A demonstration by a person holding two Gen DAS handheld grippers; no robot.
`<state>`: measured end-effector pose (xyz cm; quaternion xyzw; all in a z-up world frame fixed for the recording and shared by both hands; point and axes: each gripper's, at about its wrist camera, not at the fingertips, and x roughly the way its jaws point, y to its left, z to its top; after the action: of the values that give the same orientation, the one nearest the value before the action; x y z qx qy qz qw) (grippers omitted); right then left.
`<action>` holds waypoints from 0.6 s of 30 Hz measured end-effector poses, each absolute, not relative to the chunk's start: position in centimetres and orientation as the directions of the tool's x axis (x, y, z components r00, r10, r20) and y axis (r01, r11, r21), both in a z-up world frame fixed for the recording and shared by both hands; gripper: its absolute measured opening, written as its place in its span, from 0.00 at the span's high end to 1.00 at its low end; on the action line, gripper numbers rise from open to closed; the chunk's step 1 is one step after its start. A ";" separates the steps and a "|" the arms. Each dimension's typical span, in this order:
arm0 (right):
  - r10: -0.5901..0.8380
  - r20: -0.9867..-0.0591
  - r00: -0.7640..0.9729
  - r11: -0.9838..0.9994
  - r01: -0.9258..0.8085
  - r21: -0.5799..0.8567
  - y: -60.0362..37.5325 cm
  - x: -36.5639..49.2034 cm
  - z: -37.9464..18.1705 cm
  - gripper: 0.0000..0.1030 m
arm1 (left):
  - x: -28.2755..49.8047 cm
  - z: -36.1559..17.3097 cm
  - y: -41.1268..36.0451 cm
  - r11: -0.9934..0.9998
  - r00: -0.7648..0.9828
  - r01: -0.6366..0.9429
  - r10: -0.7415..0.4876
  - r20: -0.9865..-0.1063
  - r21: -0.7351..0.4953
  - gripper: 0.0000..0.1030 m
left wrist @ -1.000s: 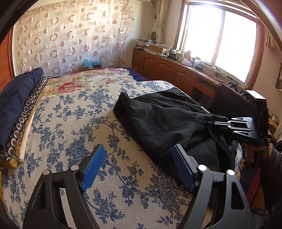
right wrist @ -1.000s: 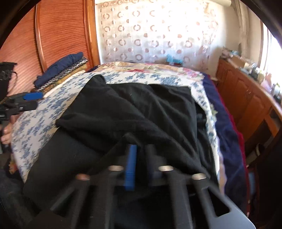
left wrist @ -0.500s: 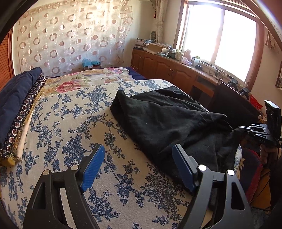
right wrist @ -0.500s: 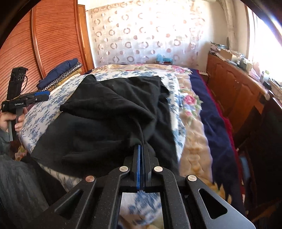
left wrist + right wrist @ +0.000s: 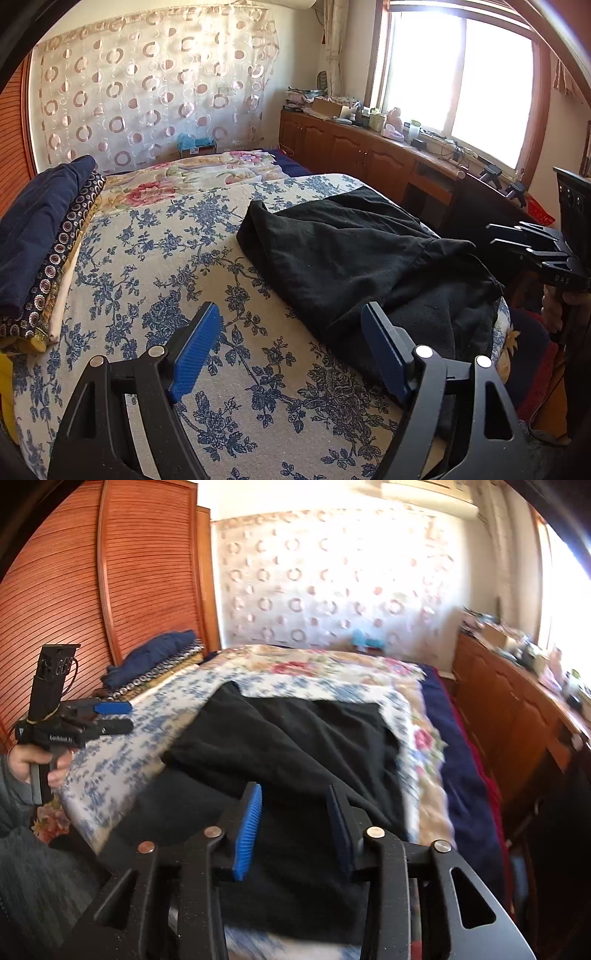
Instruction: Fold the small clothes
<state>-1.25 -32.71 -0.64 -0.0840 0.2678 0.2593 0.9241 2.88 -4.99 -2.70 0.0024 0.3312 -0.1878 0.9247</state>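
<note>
Now — left gripper [image 5: 290, 349] agape | right gripper [image 5: 293, 825] agape | black garment [image 5: 354, 254] rumpled

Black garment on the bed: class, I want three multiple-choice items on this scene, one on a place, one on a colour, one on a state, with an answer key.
1. Where does the black garment lie?
A. on the blue-flowered bedspread
B. on the wooden cabinets
C. on top of the folded stack

2. What colour is the top item of the folded stack at the bed's edge?
A. red
B. navy blue
C. white

3. How does the right claw stand?
A. shut on the garment
B. shut on nothing
C. open, holding nothing

Key:
1 A, the dark cloth spreads over the floral cover.
2 B, a dark blue fold sits uppermost.
3 C, a clear gap shows between its pads, and the cloth lies beneath rather than pinched between them.
</note>
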 end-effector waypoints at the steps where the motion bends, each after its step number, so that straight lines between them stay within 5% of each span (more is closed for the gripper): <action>1: 0.443 -0.538 0.717 0.843 -0.537 -0.021 -31.7 -1.0 -0.6 0.60 | 2.7 -2.6 -4.9 0.931 0.714 0.346 -0.343 -0.610 -0.118 0.23; 18: 0.492 -0.655 0.574 0.723 -0.688 -0.060 -19.8 6.3 -1.3 0.45 | 2.1 -2.7 -1.9 0.949 0.747 0.282 -0.309 -0.589 -0.141 0.23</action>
<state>6.34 -19.84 -1.34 -0.1563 0.3147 0.3379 0.8731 2.05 -1.85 -2.68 -0.0214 0.3188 -0.1583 0.9343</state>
